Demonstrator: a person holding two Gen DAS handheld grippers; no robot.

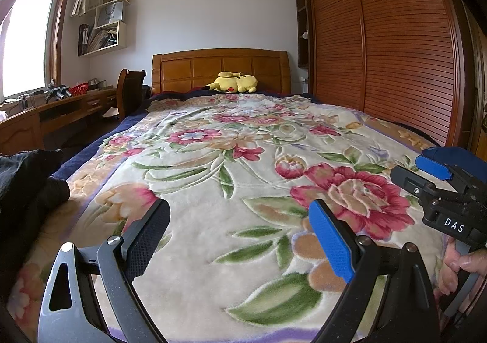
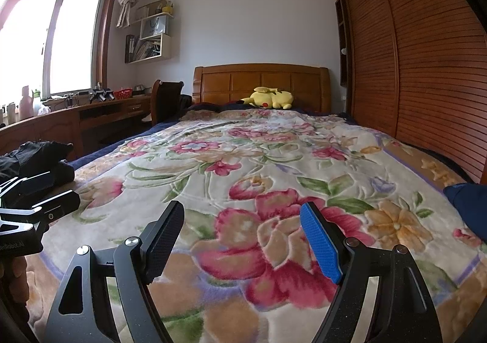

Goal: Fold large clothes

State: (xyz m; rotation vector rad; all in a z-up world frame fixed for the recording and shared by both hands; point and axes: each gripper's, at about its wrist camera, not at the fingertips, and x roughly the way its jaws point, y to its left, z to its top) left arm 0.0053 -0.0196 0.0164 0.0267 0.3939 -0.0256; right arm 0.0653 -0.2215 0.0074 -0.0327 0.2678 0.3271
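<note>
The bed [image 1: 350, 99] is covered by a floral blanket [image 1: 213, 166] laid over a dark blue sheet [image 1: 79, 157]; a yellow plush toy [image 1: 234, 82] is seen lying by the wooden headboard [image 1: 194, 67]; dark clothes [image 1: 27, 178] are heaped at the near left edge; a blue cloth [image 2: 468, 203] lies at the right edge.

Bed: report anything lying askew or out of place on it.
The dark clothes lie in a crumpled heap at the left edge of the floral blanket, not spread flat for folding. The blanket is rumpled near the headboard. Both tools are open and empty.
</note>
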